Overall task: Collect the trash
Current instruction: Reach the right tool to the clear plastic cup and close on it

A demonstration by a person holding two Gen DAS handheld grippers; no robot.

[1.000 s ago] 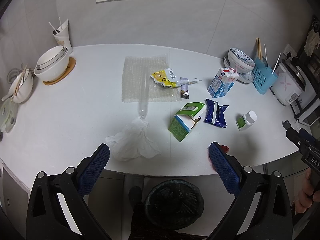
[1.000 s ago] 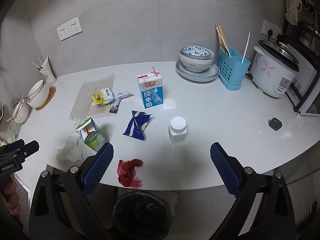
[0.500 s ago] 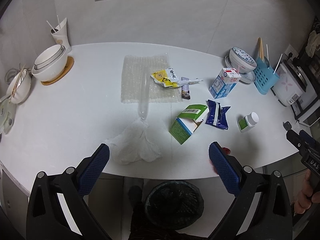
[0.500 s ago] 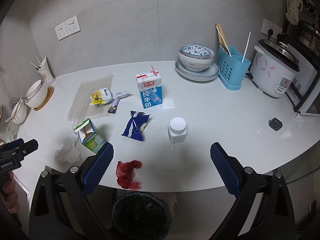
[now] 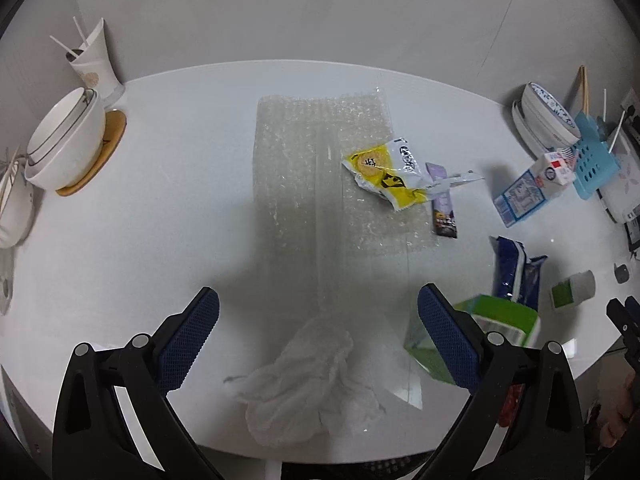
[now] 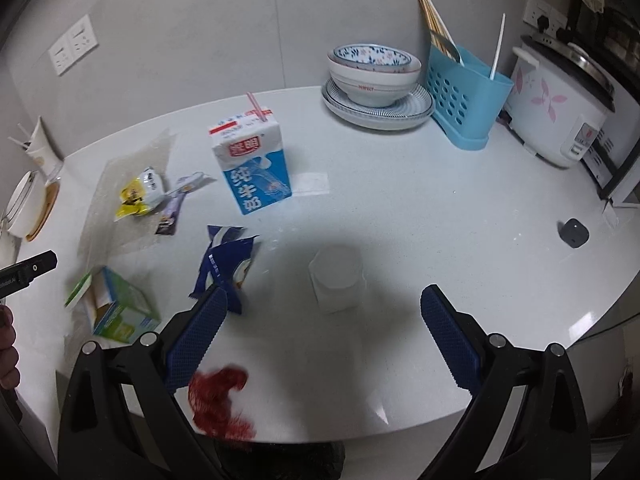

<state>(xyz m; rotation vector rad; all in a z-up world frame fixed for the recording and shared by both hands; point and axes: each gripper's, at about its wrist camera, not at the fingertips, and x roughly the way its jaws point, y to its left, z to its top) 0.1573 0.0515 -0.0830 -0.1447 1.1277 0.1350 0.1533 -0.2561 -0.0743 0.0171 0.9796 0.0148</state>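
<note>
My left gripper (image 5: 318, 322) is open, just above a crumpled white tissue (image 5: 308, 388) at the counter's front edge. Beyond it lie a bubble wrap sheet (image 5: 320, 176), a yellow wrapper (image 5: 384, 174) and a purple sachet (image 5: 444, 208). My right gripper (image 6: 322, 320) is open, with a white pill bottle (image 6: 336, 276) between and just beyond its fingers. A red mesh net (image 6: 220, 404), a blue wrapper (image 6: 228, 264), a green box (image 6: 116, 306) and a milk carton (image 6: 254, 164) lie around it.
Stacked white bowls (image 5: 64, 140) and a paper cup (image 5: 94, 62) stand at far left. A patterned bowl on plates (image 6: 374, 76), a blue utensil caddy (image 6: 460, 92) and a rice cooker (image 6: 560, 104) stand at the back right. A dark bin (image 6: 280, 460) sits below the counter edge.
Both grippers have moved forward and down over the counter. The left one now hovers near the tissue, the right one near the pill bottle. Both stay open.
</note>
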